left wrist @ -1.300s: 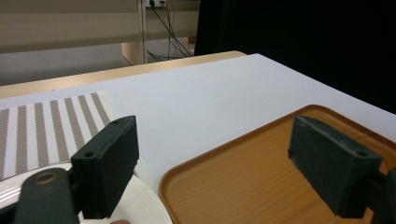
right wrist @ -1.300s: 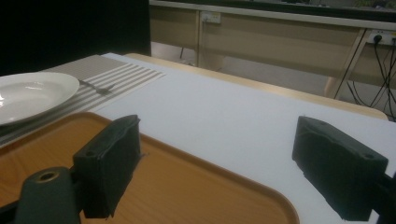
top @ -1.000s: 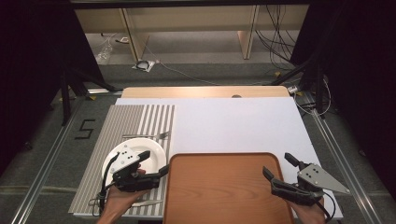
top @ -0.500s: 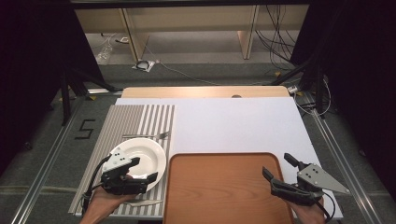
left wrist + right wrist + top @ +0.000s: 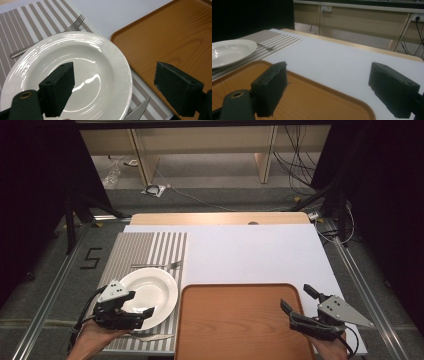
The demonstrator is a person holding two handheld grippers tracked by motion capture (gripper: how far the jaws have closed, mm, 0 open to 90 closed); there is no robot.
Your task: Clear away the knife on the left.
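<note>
Left tool (image 5: 131, 314) poised at the near rim of a white plate (image 5: 150, 290), jaws spread wide and gripping nothing — seemingly lined up to take the rim, one jaw over the plate's well, the other out over the gap toward the tray. Plate seated on the striped placemat (image 5: 145, 251) at the left of the worktop (image 5: 250, 252), just beside the empty wooden tray (image 5: 240, 320), likely its destination. Fork (image 5: 155, 265) laid on the mat just beyond the plate's far edge; knife tip (image 5: 138, 111) peeking out at the plate's near side, close to its rim and so a possible snag on a lift. Right tool (image 5: 305, 312) parked low over the tray's right edge, jaws likewise apart and empty — apparently waiting, kept clear of the left hand's (image 5: 92, 340) approach.
</note>
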